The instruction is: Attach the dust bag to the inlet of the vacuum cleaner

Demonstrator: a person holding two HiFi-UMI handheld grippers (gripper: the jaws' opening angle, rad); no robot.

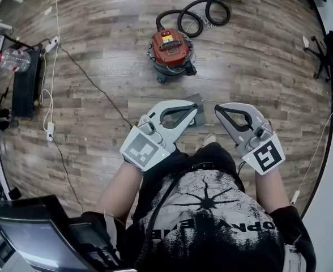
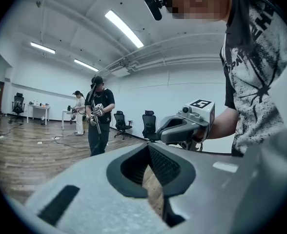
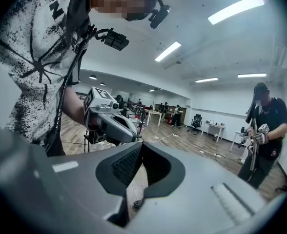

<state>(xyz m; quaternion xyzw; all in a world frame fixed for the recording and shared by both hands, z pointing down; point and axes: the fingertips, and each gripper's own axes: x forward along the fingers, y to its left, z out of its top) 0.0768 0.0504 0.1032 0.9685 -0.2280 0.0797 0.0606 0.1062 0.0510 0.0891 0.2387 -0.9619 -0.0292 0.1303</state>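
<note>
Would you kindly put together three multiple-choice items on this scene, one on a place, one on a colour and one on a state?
1. Where does the vacuum cleaner stand?
A) on a desk
B) on the wooden floor, ahead of the person
C) on a chair

2. What colour is its body?
A) red
B) green
C) white

3. How are the left gripper and the right gripper?
A) both open
B) one open, one shut
C) both shut, empty

Answers:
1 B, the head view shows it on the planks.
2 A, its top is plainly red.
3 C, each gripper view shows the jaws together with nothing between them.
</note>
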